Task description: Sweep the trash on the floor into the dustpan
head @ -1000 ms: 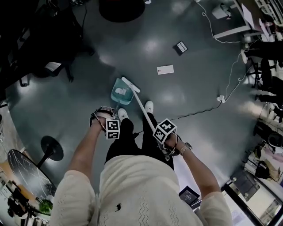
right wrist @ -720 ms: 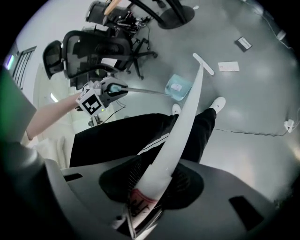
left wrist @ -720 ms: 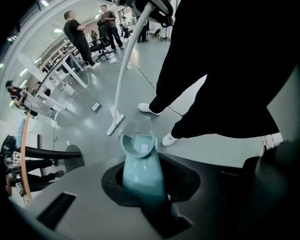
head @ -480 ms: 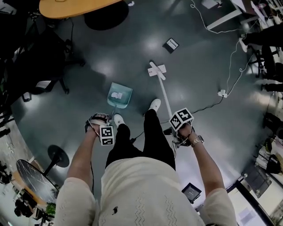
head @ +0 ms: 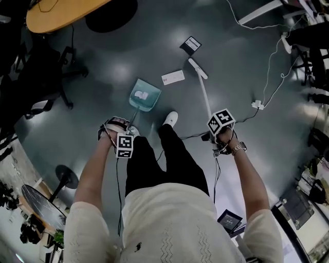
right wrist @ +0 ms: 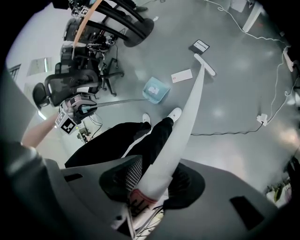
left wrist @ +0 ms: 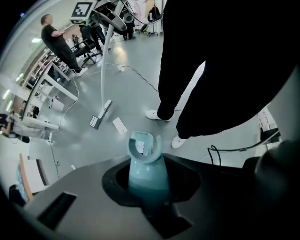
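A teal dustpan (head: 144, 95) rests on the grey floor with a white scrap inside; its long handle (left wrist: 145, 171) runs back into my left gripper (head: 125, 145), which is shut on it. My right gripper (head: 221, 123) is shut on the white broom handle (right wrist: 183, 126). The broom head (head: 198, 68) sits on the floor just right of a white card (head: 172, 77). A black card (head: 190, 45) lies beyond it. The right gripper view shows the dustpan (right wrist: 155, 90) left of the white card (right wrist: 181, 75) and the broom head (right wrist: 205, 64).
The person's white shoe (head: 170, 119) stands just behind the dustpan. A cable and power strip (head: 257, 104) lie at the right. Office chairs (head: 46, 61) and a round wooden table (head: 61, 13) stand at the far left. Another person (left wrist: 56, 40) stands in the distance.
The broom head has swung from beside the dustpan out to the right, past the white card. The person has stepped forward and the dustpan has shifted a little with them.
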Available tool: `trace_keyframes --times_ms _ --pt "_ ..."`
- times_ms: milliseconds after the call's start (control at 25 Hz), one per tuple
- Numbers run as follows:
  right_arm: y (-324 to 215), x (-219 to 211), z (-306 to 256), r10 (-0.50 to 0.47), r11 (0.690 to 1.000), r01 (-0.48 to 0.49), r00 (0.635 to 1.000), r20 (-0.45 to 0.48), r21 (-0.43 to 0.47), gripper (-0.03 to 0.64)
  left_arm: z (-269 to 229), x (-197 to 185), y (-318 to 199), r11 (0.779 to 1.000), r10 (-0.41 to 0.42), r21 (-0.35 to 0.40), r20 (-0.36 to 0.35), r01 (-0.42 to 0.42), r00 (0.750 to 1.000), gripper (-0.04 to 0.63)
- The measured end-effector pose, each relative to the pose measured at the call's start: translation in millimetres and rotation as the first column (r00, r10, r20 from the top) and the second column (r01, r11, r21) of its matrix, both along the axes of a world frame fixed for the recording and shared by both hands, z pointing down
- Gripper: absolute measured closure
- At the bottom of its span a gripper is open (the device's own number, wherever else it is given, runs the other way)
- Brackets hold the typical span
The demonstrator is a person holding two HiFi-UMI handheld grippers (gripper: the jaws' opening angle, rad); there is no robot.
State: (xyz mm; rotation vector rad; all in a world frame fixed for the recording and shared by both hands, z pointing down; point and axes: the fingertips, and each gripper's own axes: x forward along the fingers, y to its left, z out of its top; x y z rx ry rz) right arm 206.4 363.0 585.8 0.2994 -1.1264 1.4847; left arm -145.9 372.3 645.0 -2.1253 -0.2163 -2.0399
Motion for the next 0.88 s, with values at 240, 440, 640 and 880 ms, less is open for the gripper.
trace_keyframes --times_ms 240,440,640,880 --pt "-11 0 15 0.036 0.999 -0.035 0.999 0.027 -0.033 0.479 2 13 -44 0.99 0.133 -0.039 0.04 -0.132 0.99 0.505" --pt "0 -28 25 0.071 0.995 -0.067 0.996 0.054 -0.078 0.479 3 4 -71 0.972 0.23 -0.072 0.051 -0.226 0.972 0.505" --pt "8 -46 30 0.066 0.995 -0.062 0.997 0.046 -0.08 0.479 8 8 -77 0.964 0.233 -0.142 0.051 -0.224 0.971 0.505" --pt "22 -63 31 0.023 0.997 -0.022 0.999 0.023 -0.08 0.479 17 13 -77 0.956 0.223 -0.198 0.026 -0.214 0.974 0.505"
